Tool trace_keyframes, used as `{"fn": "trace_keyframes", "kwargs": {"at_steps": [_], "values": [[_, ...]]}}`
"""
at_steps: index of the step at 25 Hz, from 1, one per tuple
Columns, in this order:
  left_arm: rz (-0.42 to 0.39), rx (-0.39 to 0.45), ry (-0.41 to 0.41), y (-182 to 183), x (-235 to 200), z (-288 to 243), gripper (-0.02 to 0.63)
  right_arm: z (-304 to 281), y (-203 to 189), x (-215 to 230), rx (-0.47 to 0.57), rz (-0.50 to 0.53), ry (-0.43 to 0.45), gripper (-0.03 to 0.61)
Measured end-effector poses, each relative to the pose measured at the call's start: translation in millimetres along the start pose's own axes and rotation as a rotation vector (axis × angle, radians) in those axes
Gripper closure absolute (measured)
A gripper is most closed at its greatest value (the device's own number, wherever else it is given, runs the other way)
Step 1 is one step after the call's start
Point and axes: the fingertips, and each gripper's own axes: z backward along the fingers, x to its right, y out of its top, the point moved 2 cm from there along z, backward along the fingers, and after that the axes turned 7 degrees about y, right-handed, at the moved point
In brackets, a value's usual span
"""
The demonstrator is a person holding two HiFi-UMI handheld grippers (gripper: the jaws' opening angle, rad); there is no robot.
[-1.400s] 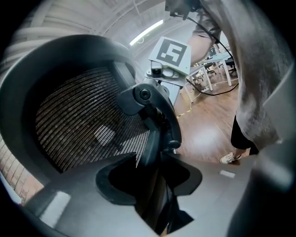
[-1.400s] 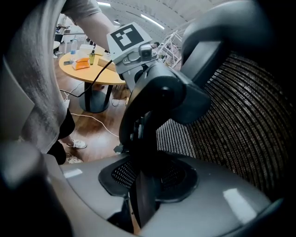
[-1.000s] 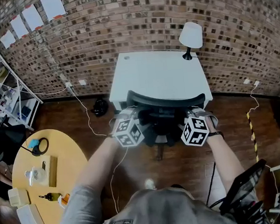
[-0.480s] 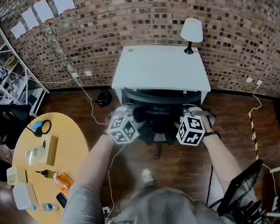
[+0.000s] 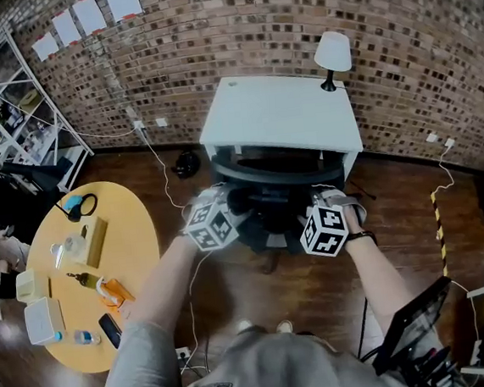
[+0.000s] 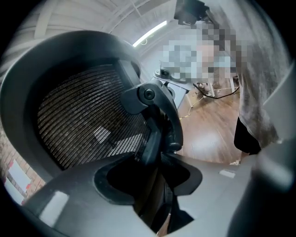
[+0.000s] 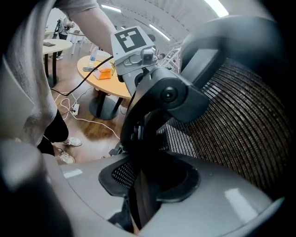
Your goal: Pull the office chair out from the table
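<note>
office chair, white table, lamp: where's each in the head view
office chair [image 5: 278, 173], head view, on the curved top of its backrest.
white table [image 5: 277, 113], head view, on its bare top.
lamp [image 5: 331, 50], head view, on its white shade.

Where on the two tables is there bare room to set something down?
The white table is bare except the lamp at its far right corner. The yellow round table is crowded on its left; only its edge toward the office chair is free.

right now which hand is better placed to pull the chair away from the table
Neither alone. The left claw and right claw each grip the chair, one at each side of its back, so an even pull with both looks best.
</note>
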Motion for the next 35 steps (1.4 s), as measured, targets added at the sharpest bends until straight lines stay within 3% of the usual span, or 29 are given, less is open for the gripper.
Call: {"fn": "trace_keyframes", "kwargs": {"at_steps": [23,35], "values": [[-0.018,0.084,-0.050,33.5,73.1,80.3,0.449,59.2,31.8,-97.7,-0.048,-0.074,-0.004,0.449],[-0.014,0.089,-0.039,58.9,123.5,119.8,0.449,95.2,38.6,-155.4,-0.032,-0.046,-0.021,0.449]]}}
